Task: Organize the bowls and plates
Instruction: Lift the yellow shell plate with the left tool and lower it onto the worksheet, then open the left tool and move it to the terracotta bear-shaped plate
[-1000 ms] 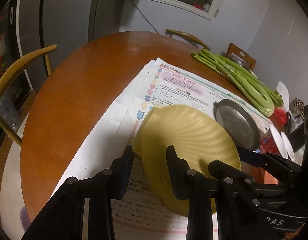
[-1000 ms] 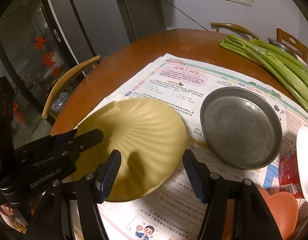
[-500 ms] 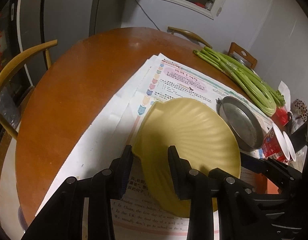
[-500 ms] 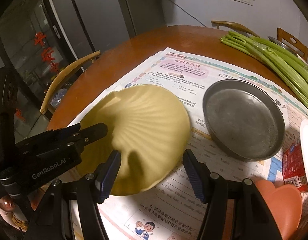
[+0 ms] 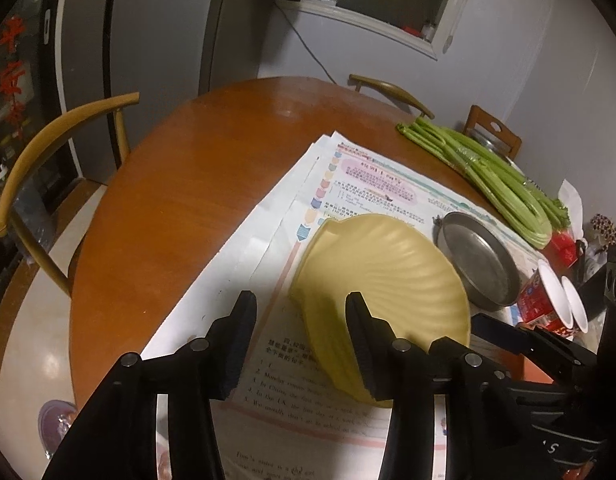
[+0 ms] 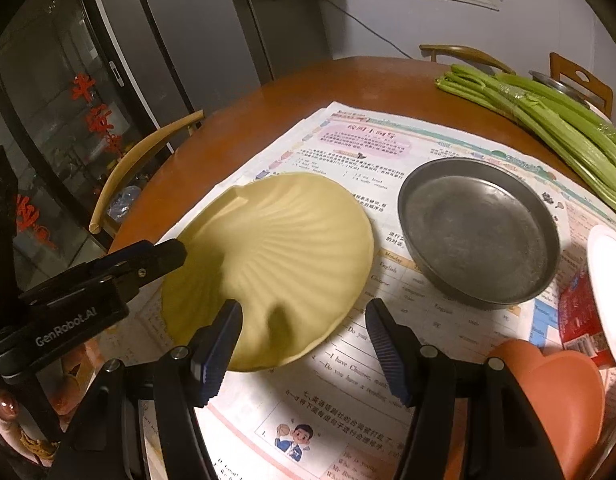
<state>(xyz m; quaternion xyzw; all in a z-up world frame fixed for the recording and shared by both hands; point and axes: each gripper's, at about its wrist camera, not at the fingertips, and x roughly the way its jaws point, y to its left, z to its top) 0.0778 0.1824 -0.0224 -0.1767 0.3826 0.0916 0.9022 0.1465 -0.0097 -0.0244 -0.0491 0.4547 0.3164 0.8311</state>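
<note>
A yellow shell-shaped plate [image 5: 382, 276] lies on the newspaper [image 5: 360, 184] on the round wooden table [image 5: 179, 184]; it also shows in the right wrist view [image 6: 275, 256]. A grey metal pan [image 6: 478, 230] sits to its right, seen too in the left wrist view [image 5: 478, 264]. My left gripper [image 5: 297, 340] is open at the plate's near left edge, holding nothing. My right gripper [image 6: 303, 348] is open and empty, just short of the plate's near right edge.
Celery [image 6: 548, 120] lies at the back right. A red cup with a white lid [image 5: 544, 296] and an orange heart-shaped dish [image 6: 548, 396] stand to the right. Wooden chairs [image 5: 39, 160] ring the table. A fridge [image 5: 155, 32] stands behind.
My left gripper has opened and let go of the yellow plate, which now lies flat on the newspaper. Both grippers have drawn back a little.
</note>
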